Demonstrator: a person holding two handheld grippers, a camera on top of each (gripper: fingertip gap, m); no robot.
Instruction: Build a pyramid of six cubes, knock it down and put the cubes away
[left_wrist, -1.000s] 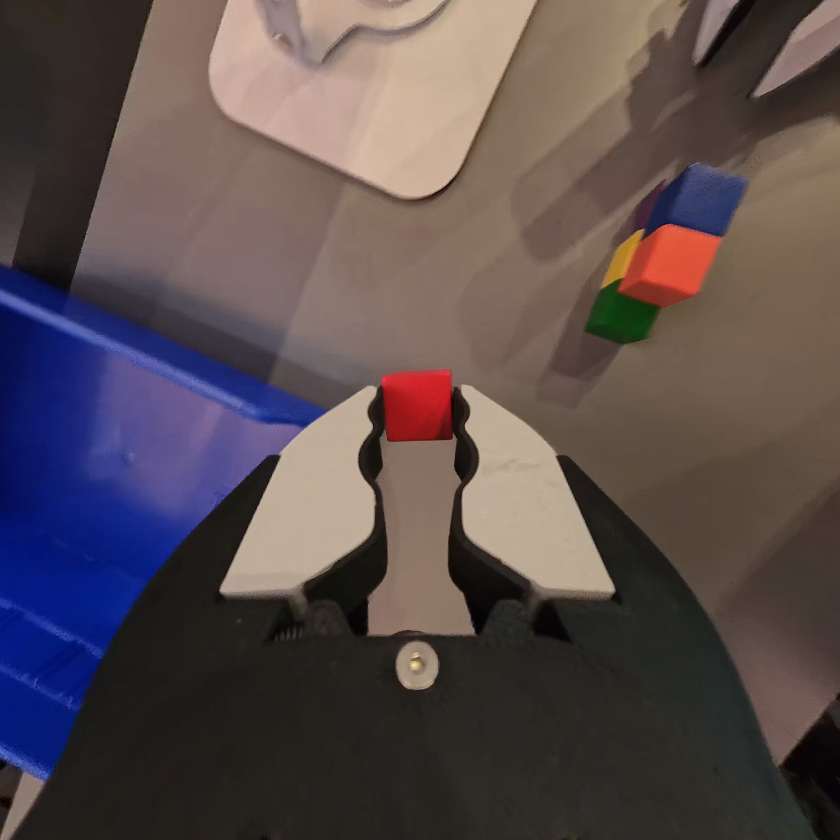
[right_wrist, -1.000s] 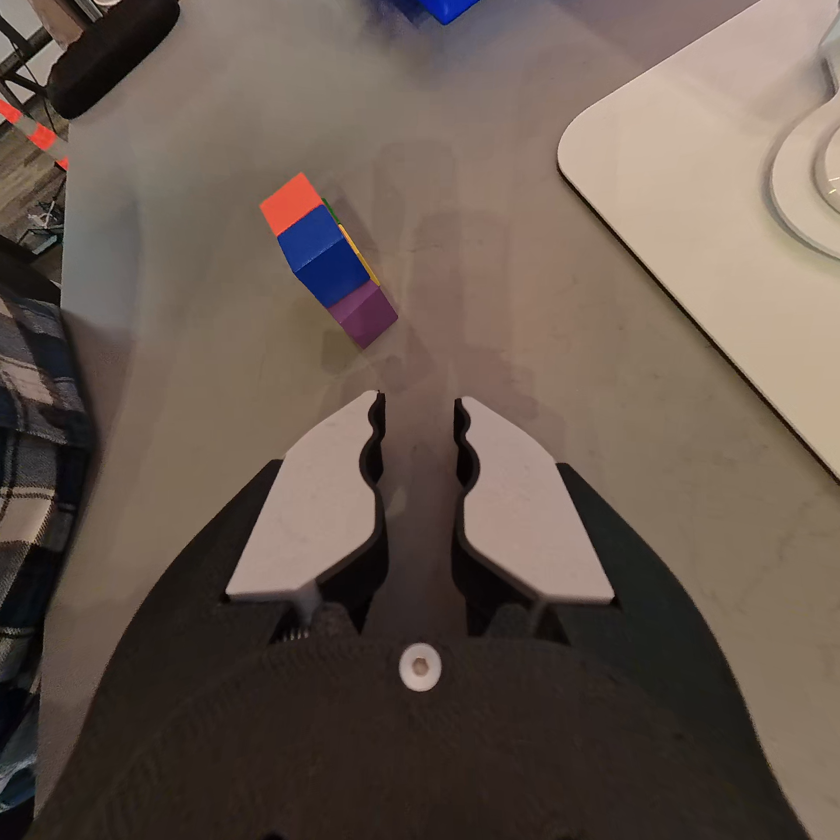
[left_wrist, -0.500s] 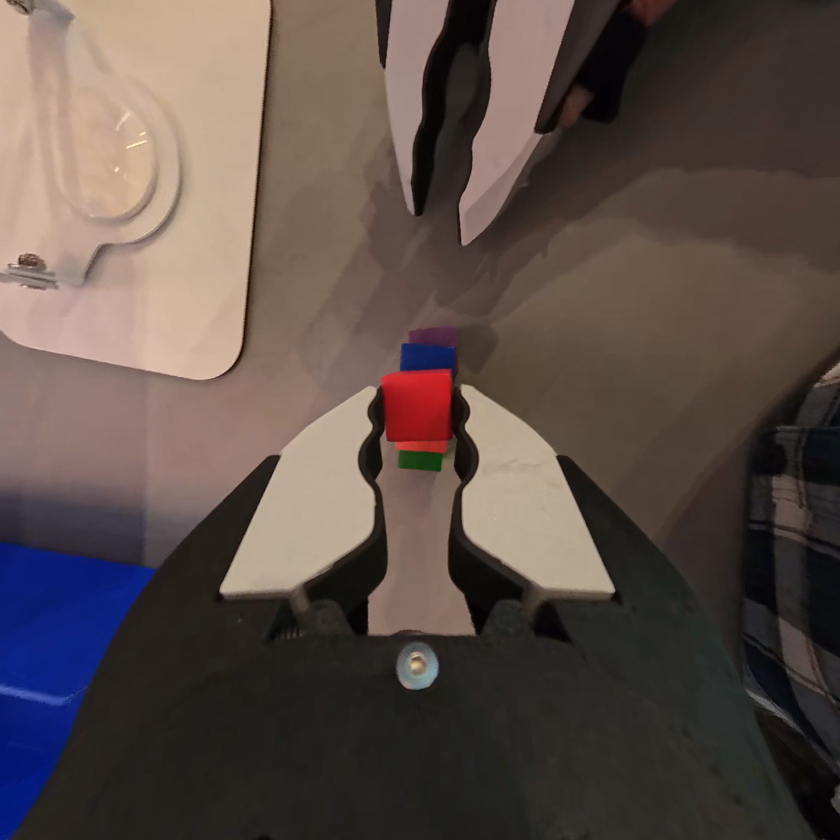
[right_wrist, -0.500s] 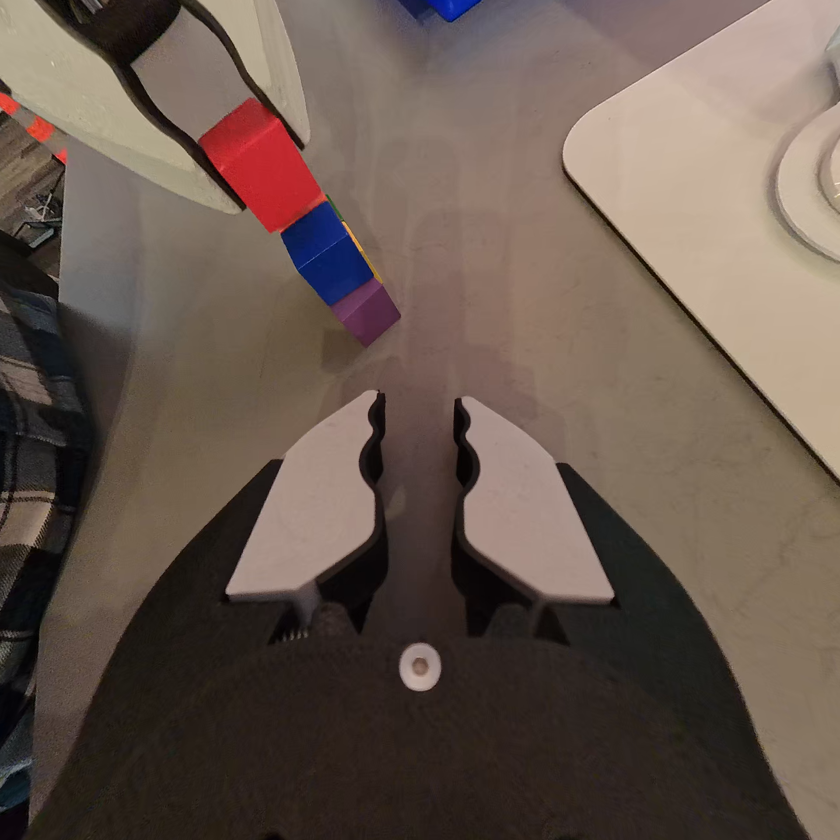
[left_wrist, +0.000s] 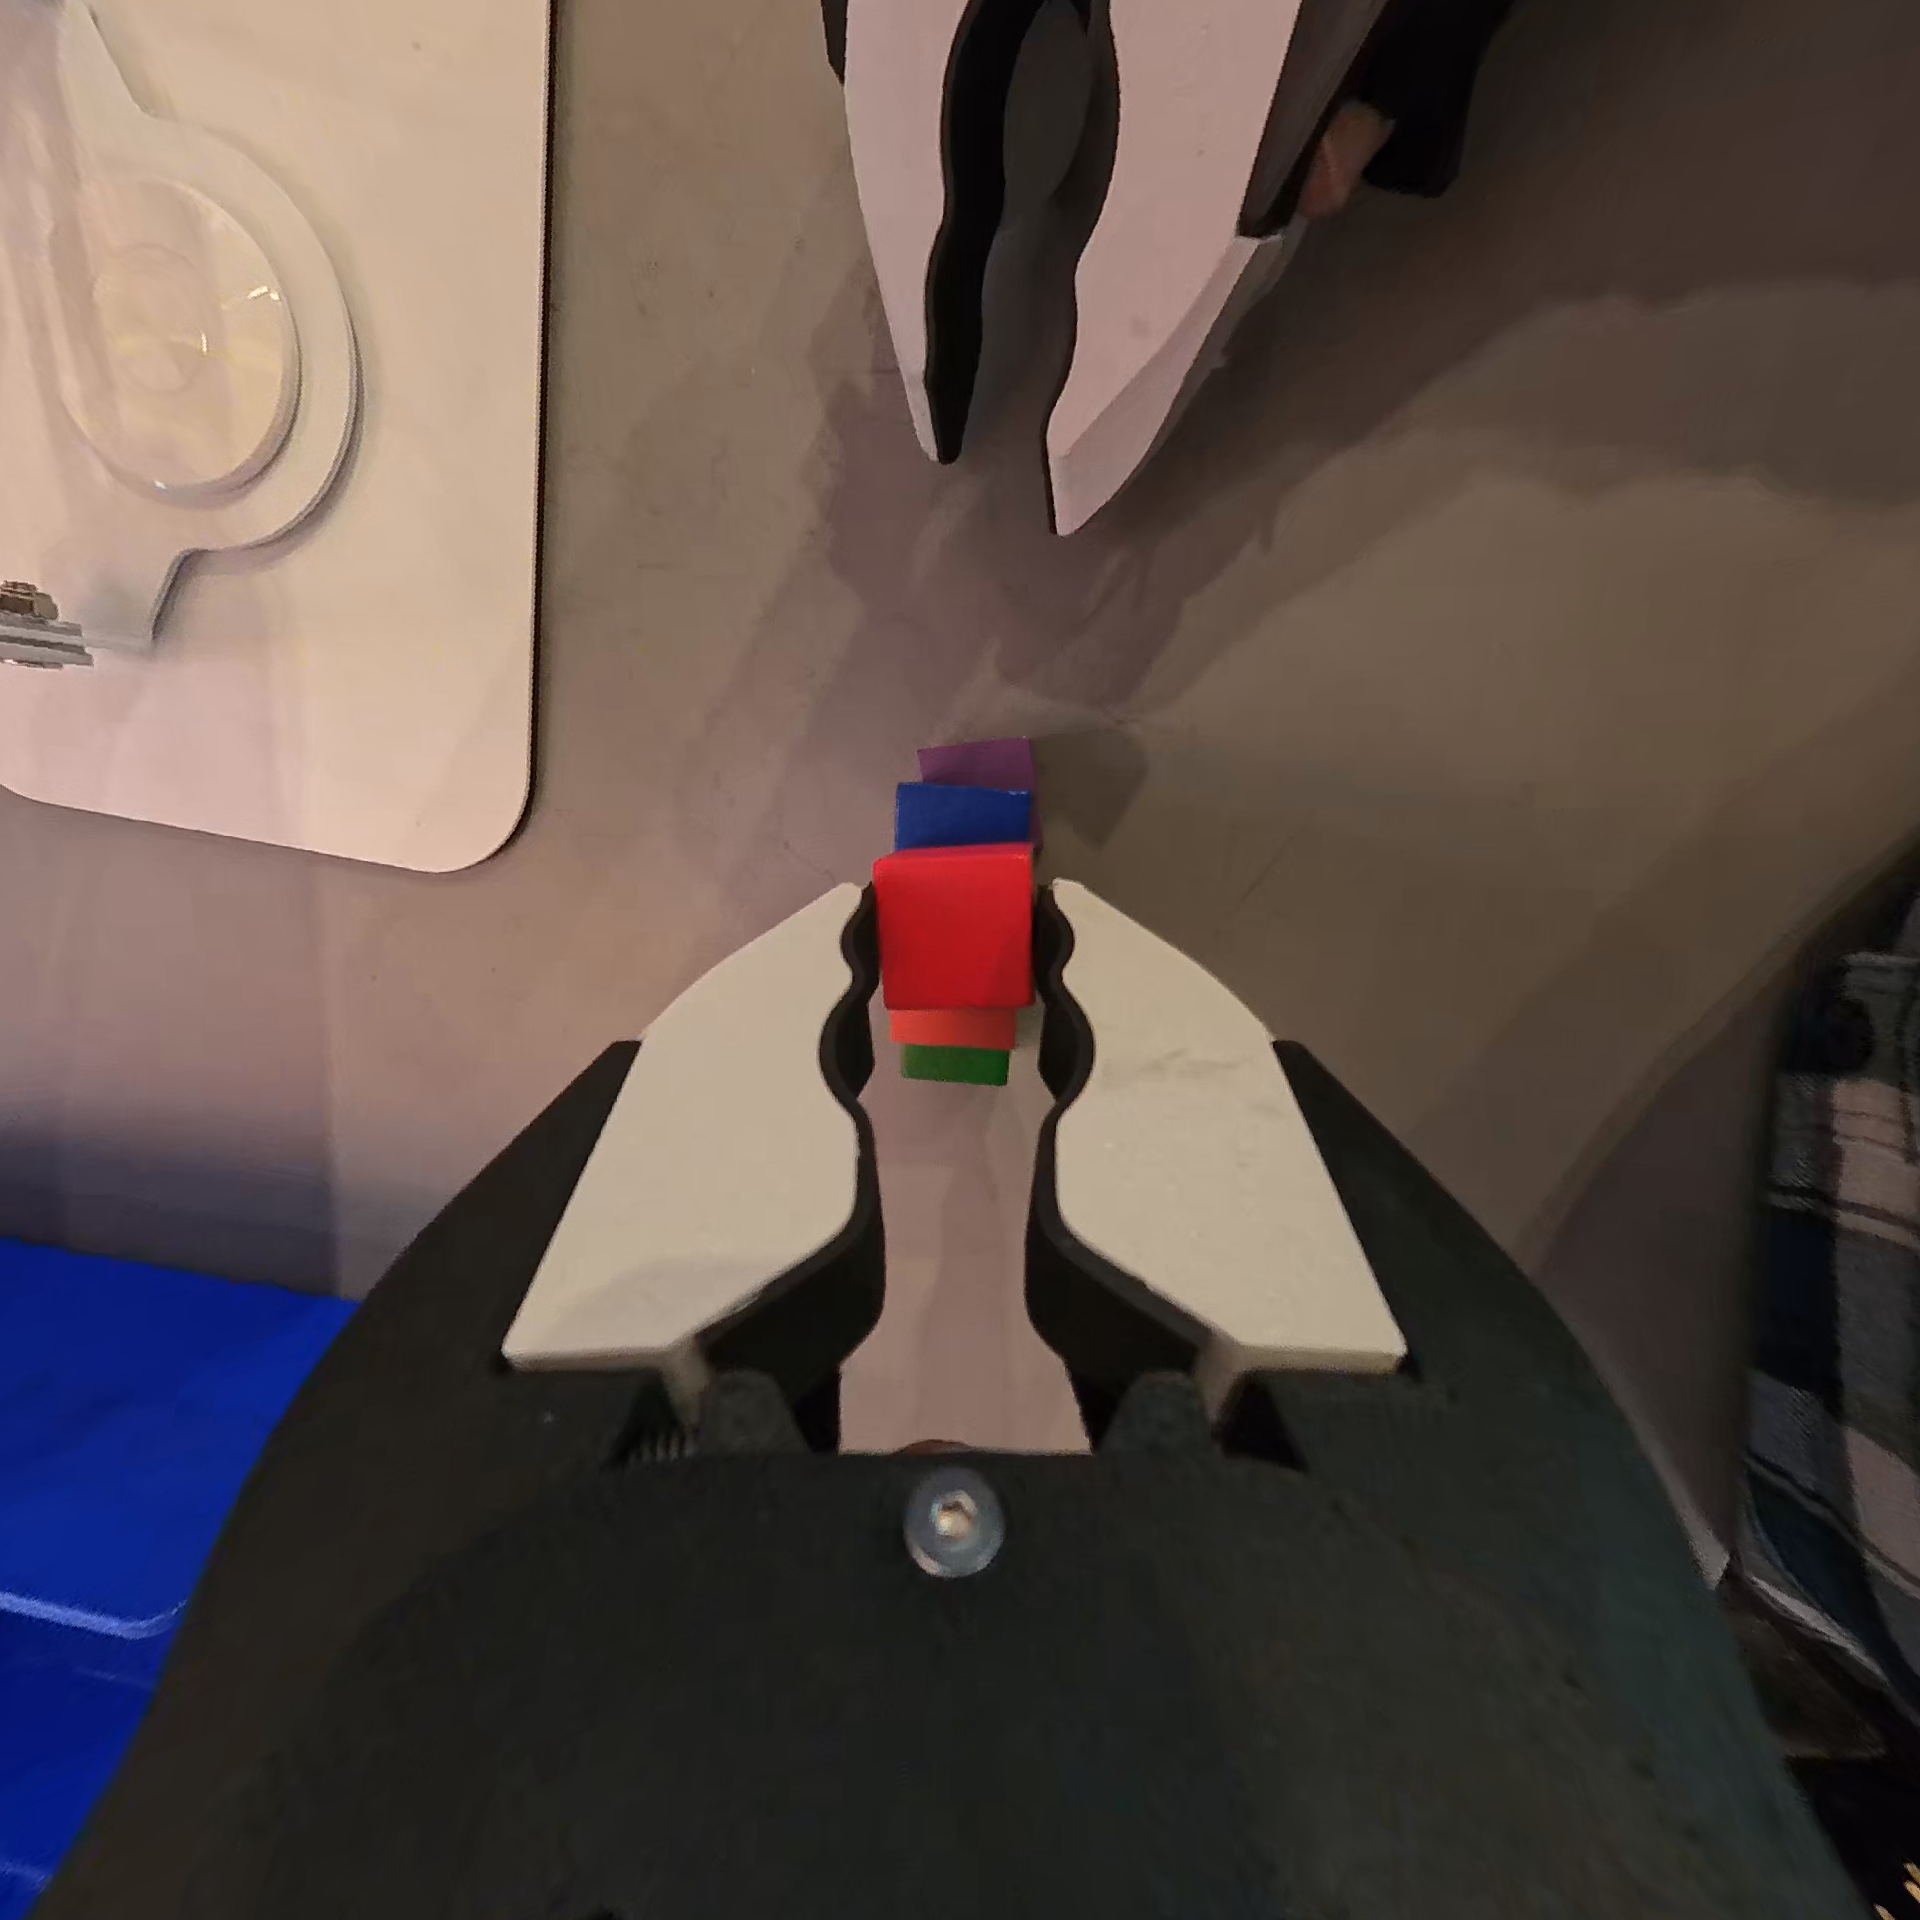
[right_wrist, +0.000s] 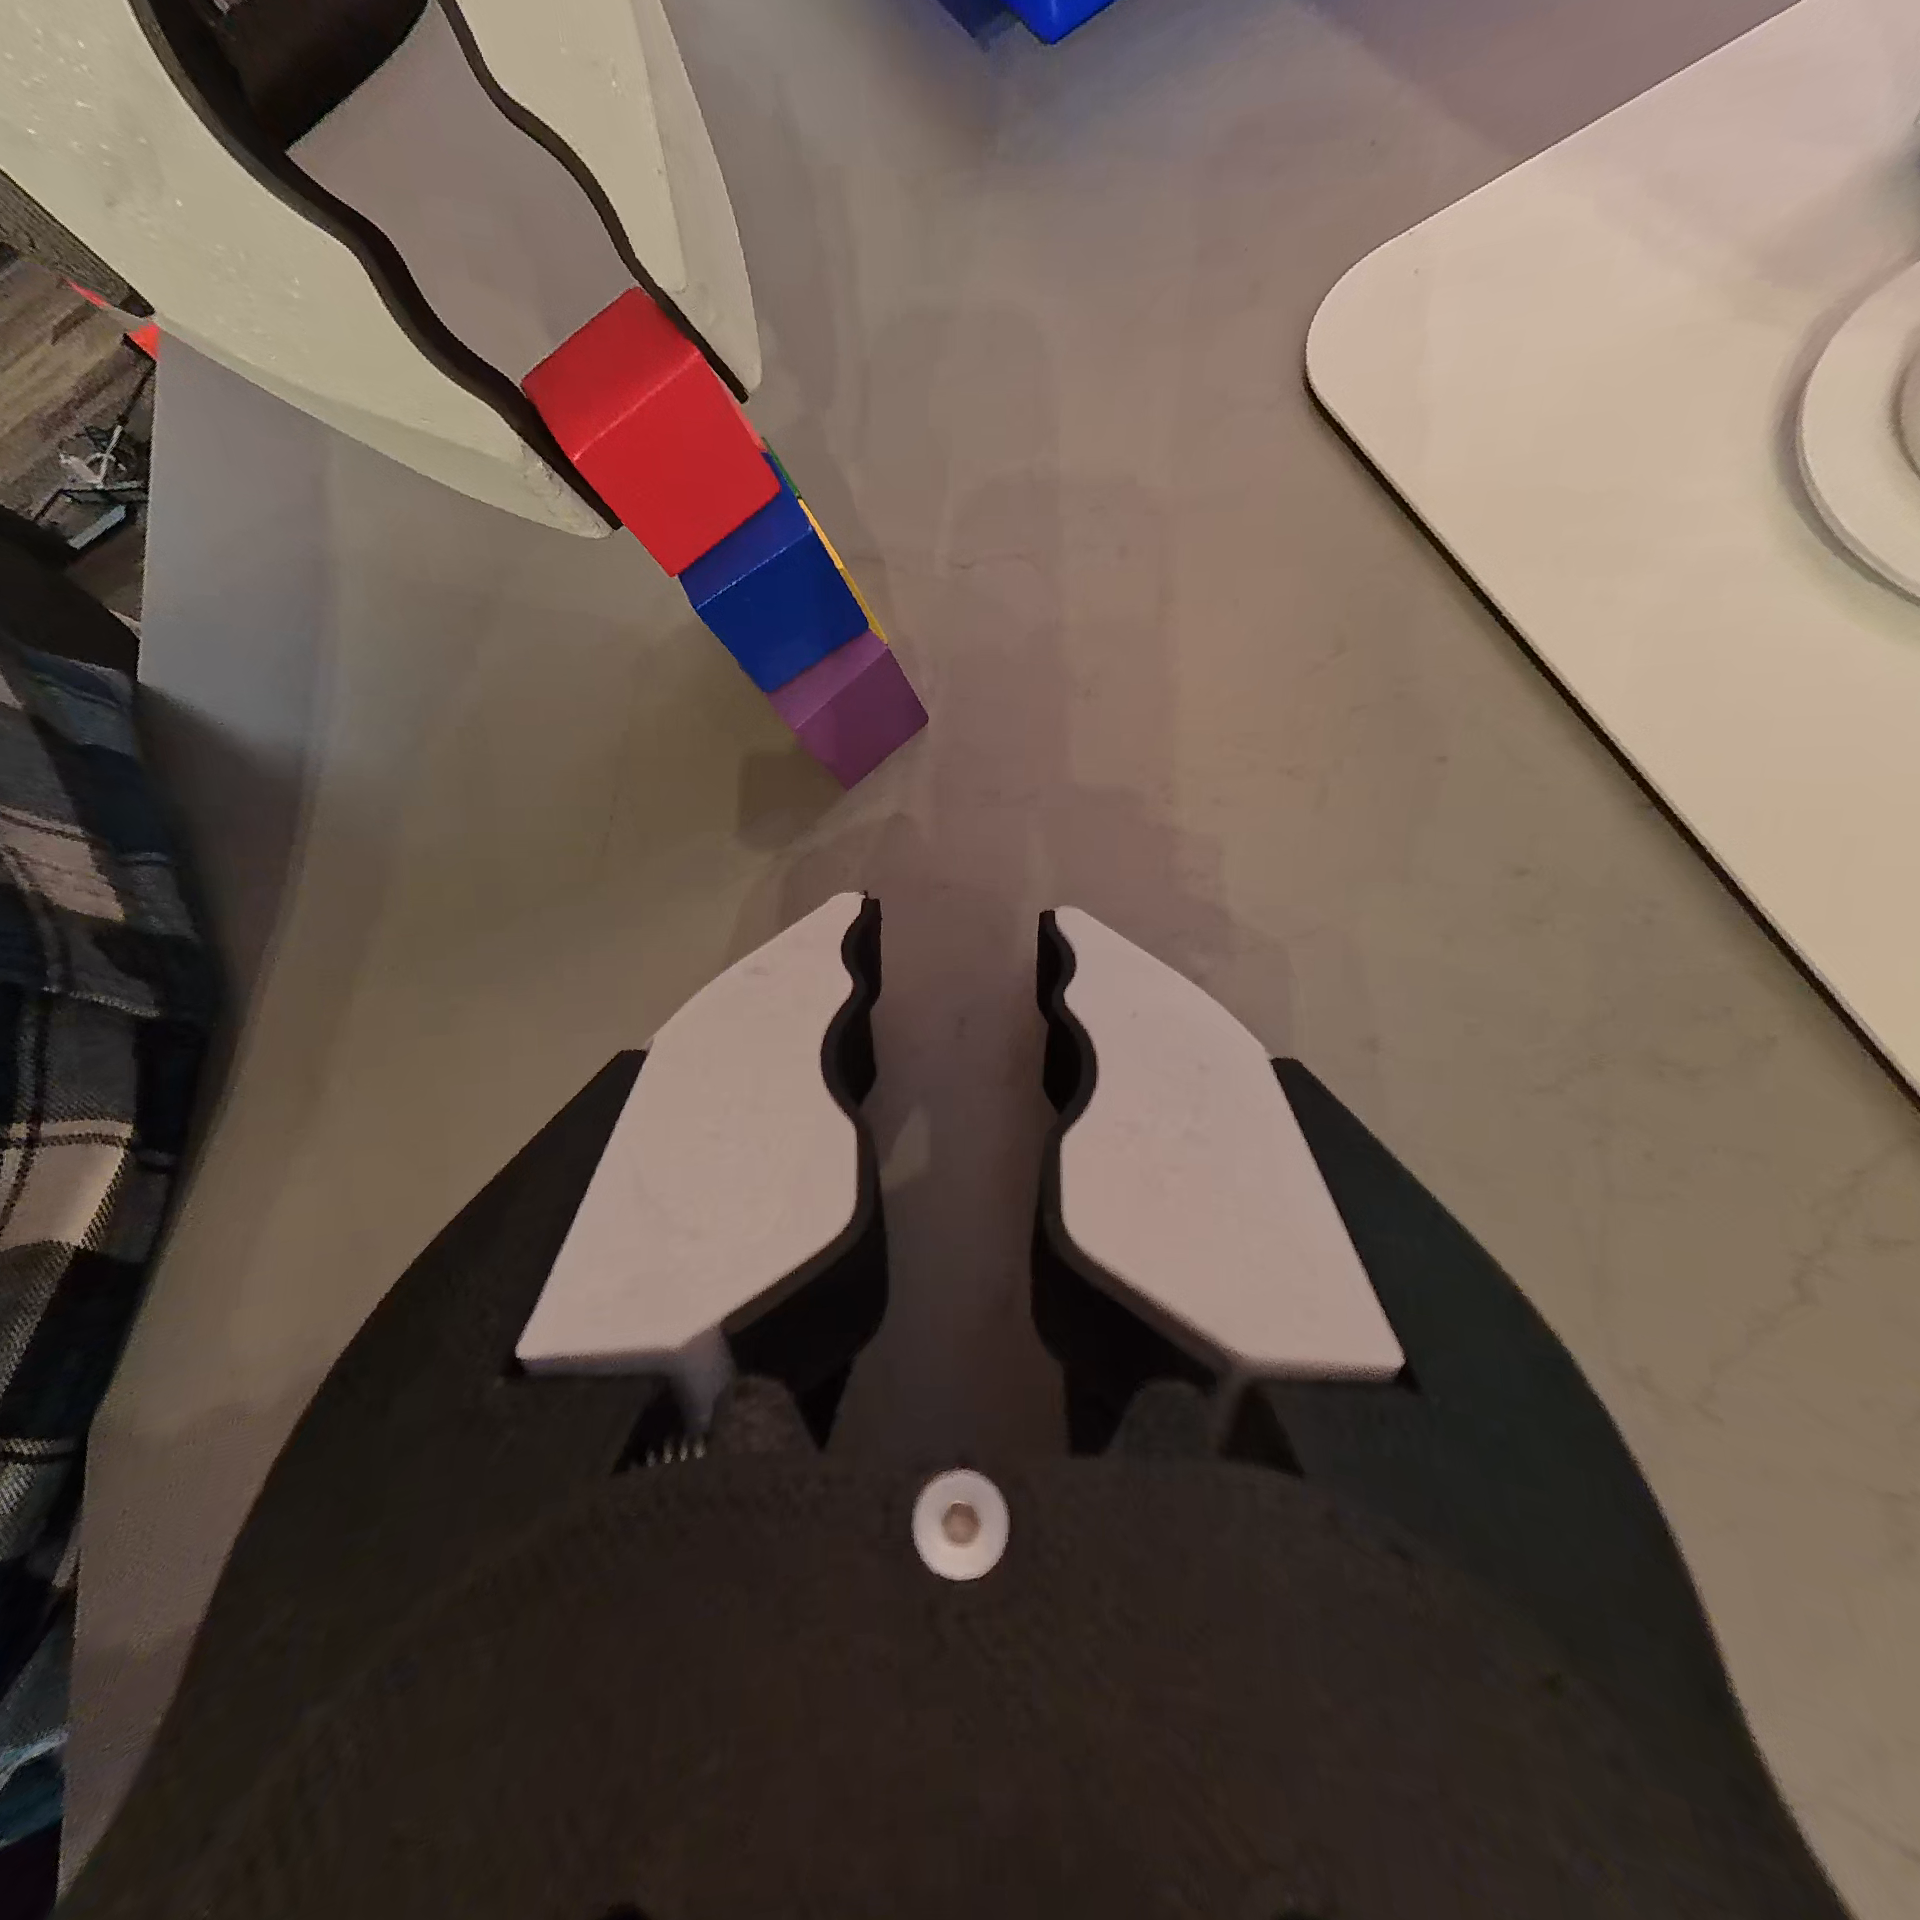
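With the left hand-held gripper (left_wrist: 954, 935) clamped on the red cube (left_wrist: 954, 930) above the five-cube stack mid-counter (right_wrist: 1143, 623), the right hand-held gripper (right_wrist: 956, 914) idling open and empty, it should centre the cube over the orange cube (left_wrist: 951, 1029) and blue cube (left_wrist: 961, 816), lowering squarely before releasing.

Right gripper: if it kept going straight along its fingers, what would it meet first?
Probably only the bare table. The right gripper is open and empty; the purple cube sits left of its line, though depth is unclear.
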